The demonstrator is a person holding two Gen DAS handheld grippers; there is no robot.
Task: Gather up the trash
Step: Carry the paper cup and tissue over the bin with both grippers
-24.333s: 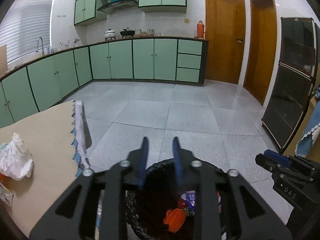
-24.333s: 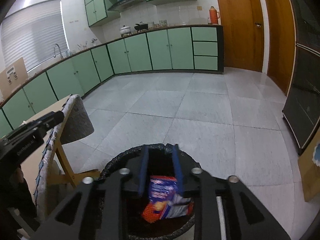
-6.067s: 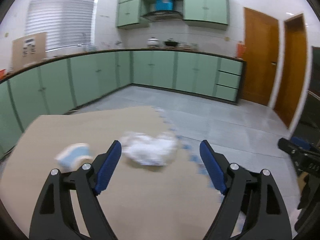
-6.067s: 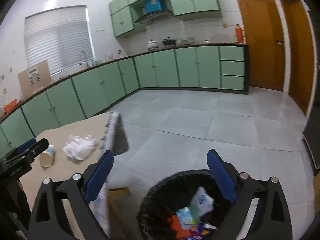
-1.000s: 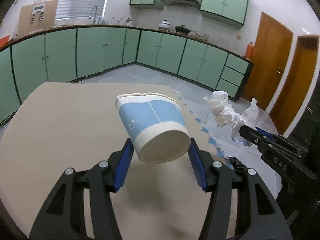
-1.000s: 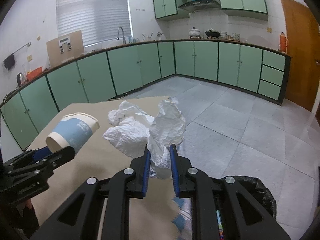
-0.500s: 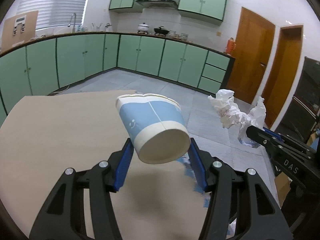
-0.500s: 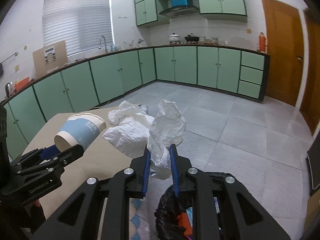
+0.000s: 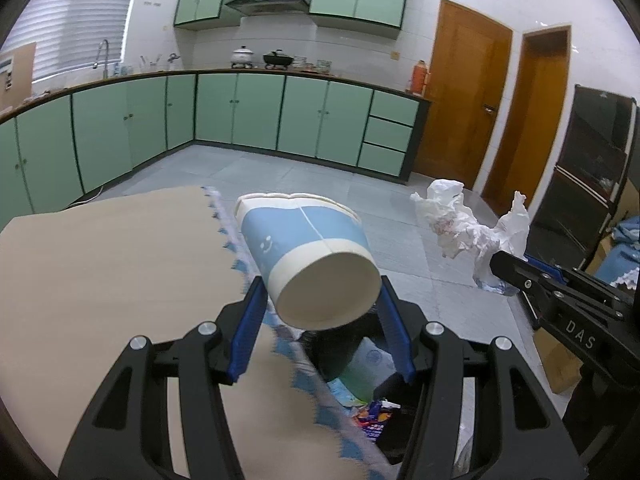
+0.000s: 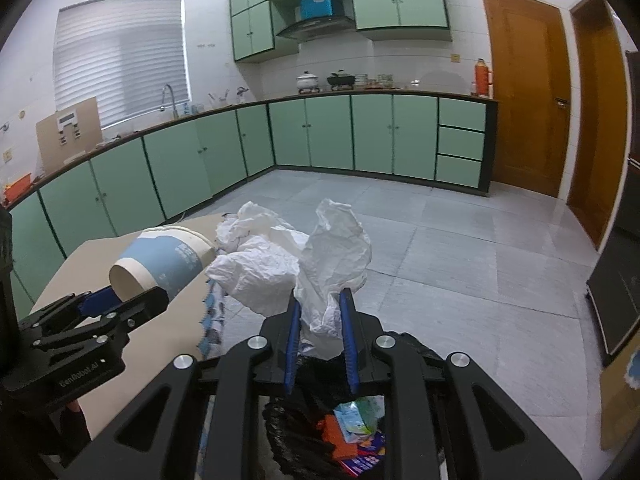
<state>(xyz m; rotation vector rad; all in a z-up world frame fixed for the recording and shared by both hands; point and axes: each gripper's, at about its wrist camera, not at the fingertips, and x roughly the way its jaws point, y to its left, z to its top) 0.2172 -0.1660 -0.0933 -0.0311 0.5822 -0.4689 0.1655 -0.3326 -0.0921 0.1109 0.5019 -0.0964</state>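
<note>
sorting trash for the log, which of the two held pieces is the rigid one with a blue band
The paper cup in the left gripper; the right gripper holds crumpled white plastic.

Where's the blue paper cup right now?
The blue paper cup is clamped on its side in the left gripper, base toward the camera, at the table edge above the trash bin.

Both wrist views look down along their fingers (image 9: 250, 322), sharing the bin (image 10: 404, 346).
</note>
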